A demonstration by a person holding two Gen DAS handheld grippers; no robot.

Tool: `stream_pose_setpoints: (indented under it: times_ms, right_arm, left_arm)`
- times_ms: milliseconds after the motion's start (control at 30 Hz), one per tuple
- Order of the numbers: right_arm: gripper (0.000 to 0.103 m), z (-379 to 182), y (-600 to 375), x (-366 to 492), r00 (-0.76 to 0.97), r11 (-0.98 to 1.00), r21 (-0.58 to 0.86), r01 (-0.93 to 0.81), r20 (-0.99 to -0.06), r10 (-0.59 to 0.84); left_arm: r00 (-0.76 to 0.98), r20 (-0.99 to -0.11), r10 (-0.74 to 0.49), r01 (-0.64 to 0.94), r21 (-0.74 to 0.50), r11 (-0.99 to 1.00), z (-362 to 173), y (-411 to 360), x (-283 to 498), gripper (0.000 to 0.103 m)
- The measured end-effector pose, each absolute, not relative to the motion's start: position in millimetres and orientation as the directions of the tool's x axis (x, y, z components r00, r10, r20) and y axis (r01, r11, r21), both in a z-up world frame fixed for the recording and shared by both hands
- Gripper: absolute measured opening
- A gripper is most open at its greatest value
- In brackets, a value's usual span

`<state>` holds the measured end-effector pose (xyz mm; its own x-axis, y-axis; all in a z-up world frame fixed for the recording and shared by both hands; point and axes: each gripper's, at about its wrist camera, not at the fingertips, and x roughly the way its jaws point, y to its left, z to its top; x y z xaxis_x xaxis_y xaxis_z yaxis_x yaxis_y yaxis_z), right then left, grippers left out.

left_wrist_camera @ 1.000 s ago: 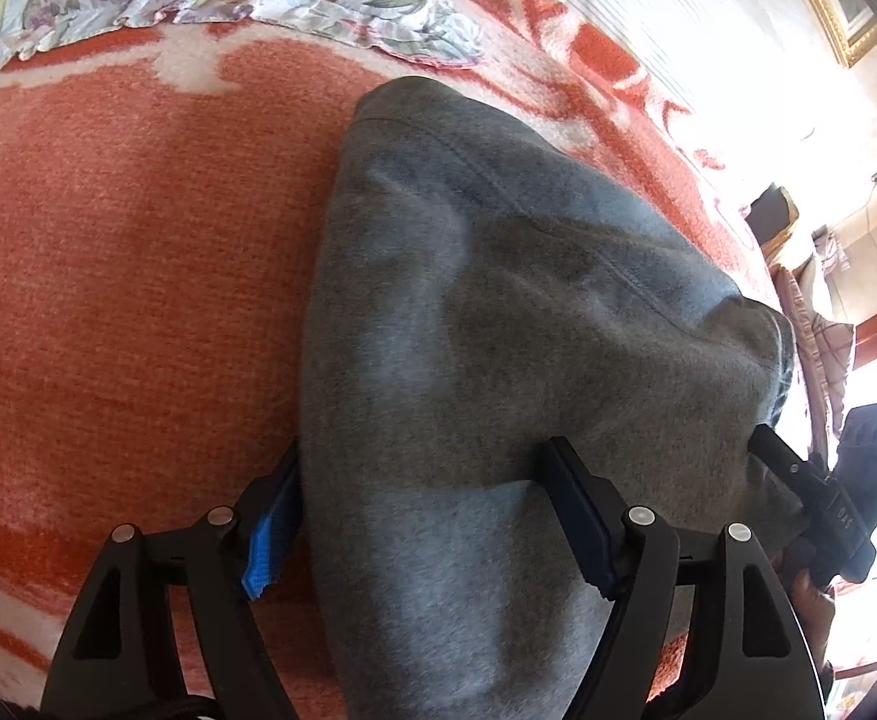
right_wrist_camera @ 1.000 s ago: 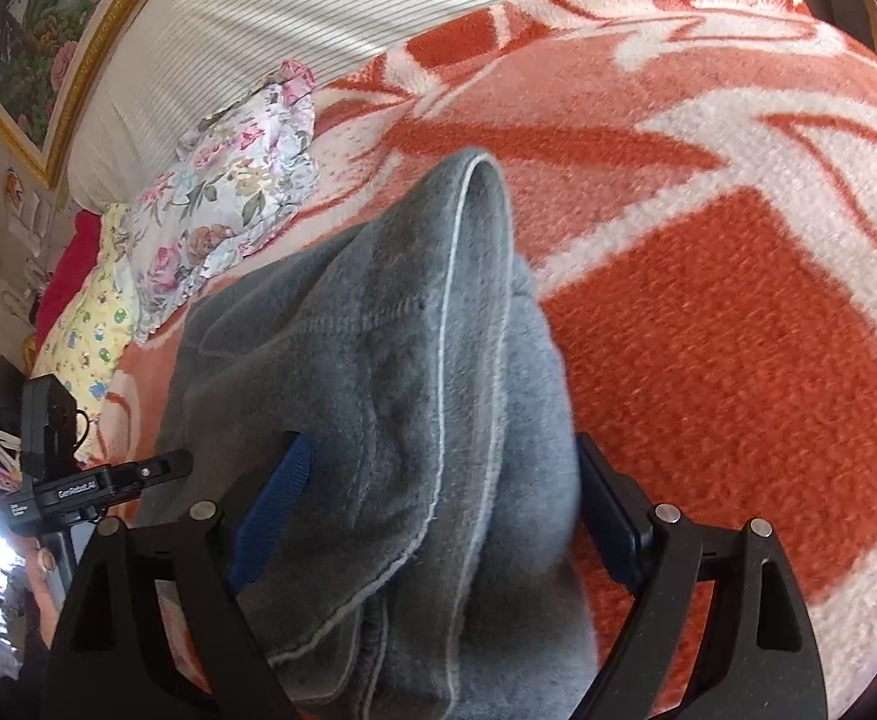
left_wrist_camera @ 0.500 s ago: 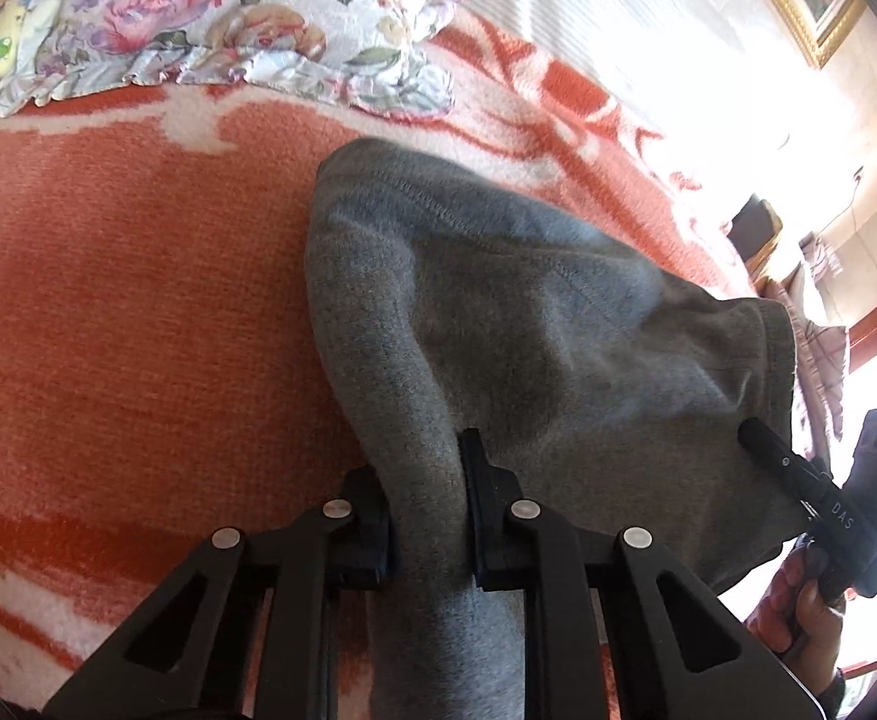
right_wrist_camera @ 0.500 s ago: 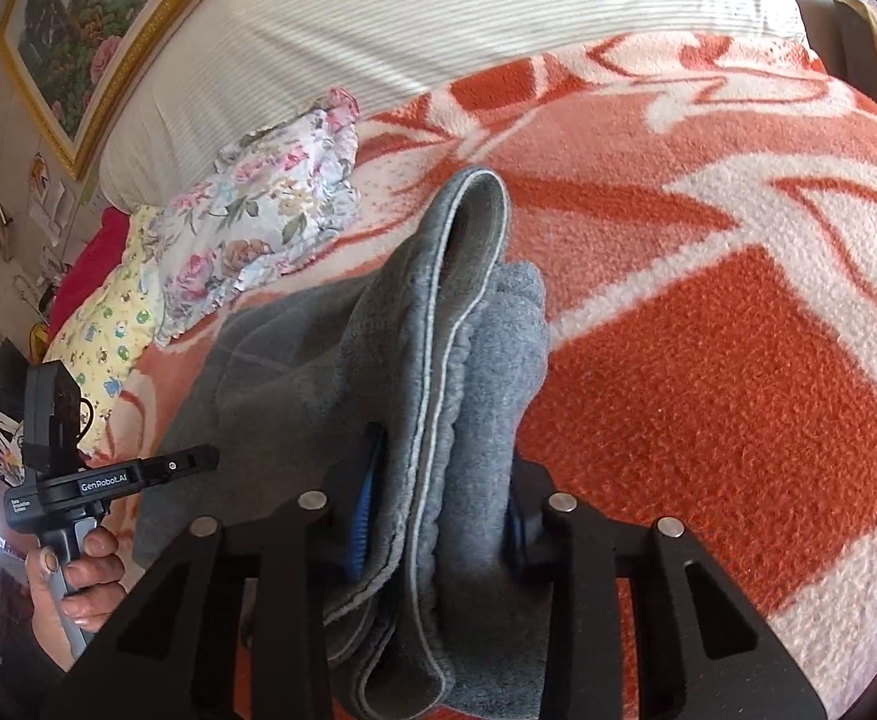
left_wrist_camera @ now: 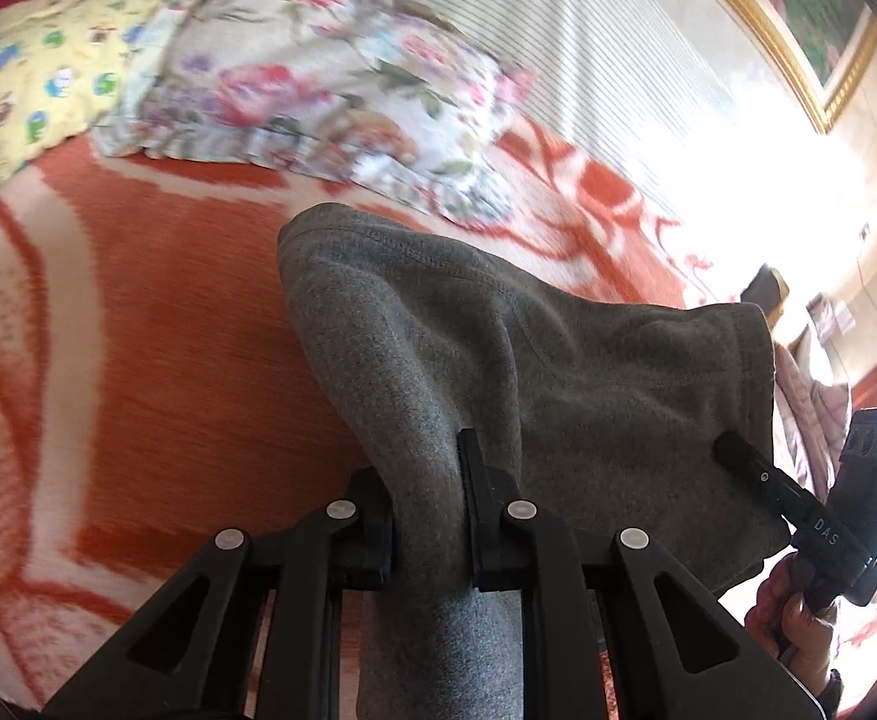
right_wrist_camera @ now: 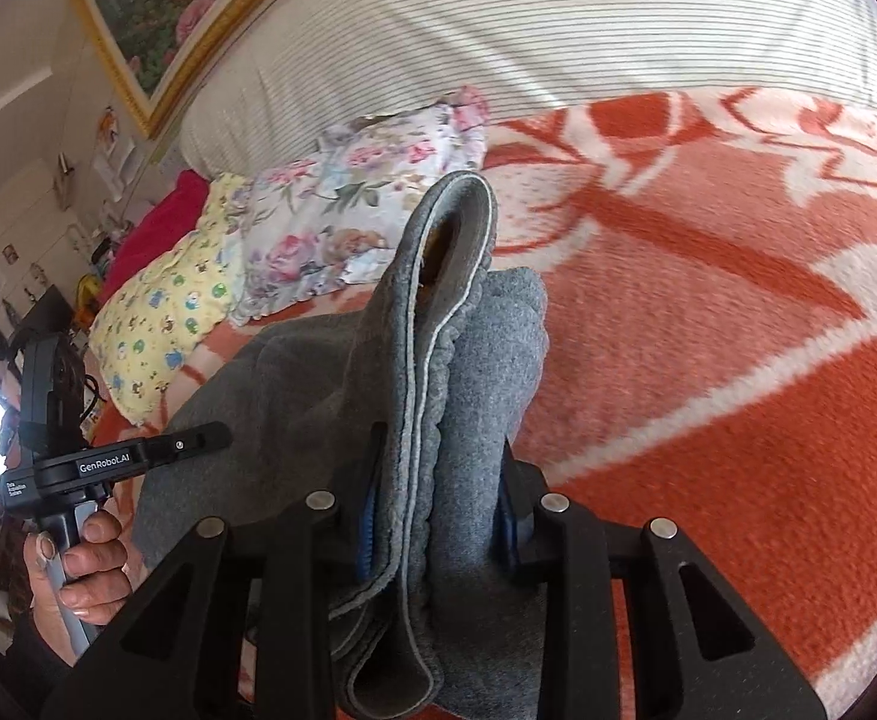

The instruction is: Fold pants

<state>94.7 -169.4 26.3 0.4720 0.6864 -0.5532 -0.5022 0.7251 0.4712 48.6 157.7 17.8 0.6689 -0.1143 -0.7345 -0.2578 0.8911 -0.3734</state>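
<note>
The grey fleece pants [left_wrist_camera: 558, 372] hang between my two grippers, lifted above the orange and white blanket [left_wrist_camera: 168, 360]. My left gripper [left_wrist_camera: 426, 480] is shut on one bunched end of the pants. My right gripper [right_wrist_camera: 438, 462] is shut on the other end, where a folded hem [right_wrist_camera: 456, 228] stands up between the fingers. The right gripper also shows at the right edge of the left wrist view [left_wrist_camera: 756, 468]. The left gripper shows at the left of the right wrist view [right_wrist_camera: 198, 438], held by a hand.
A floral pillow [left_wrist_camera: 330, 90] and a yellow patterned pillow [left_wrist_camera: 30, 78] lie at the head of the bed. A striped headboard [right_wrist_camera: 558, 24] and a gold-framed picture [right_wrist_camera: 168, 12] are behind. The blanket [right_wrist_camera: 738, 360] stretches out to the right.
Both grippers closed on the pants, then lifted them. The cloth now hangs higher and more of the pillows and headboard shows.
</note>
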Motion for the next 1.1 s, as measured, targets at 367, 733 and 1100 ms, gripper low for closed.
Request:
stream_pose_setpoints:
  times_ms: [367,733,1100]
  right_arm:
    - [0.032,27,-88,116,0.399,0.652,0.489,-0.579,-0.528,0.75]
    - [0.032,26,-56,178,0.416,0.667,0.489,-0.562,-0.529,0.739]
    - [0.058,-22,-58,214,0.365,0.741,0.449,-0.499,-0.667,0.65]
  left_arm:
    - [0.686,-0.727,-0.003,-0.363,-0.346,0.865,30,234,34,0.016]
    - [0.685,-0.727,0.047,-0.338,-0.259,0.905,33,260,108,0.016]
    - [0.643,-0.76,0.098,-0.376,-0.201,0.905,-8,283,98,0.038]
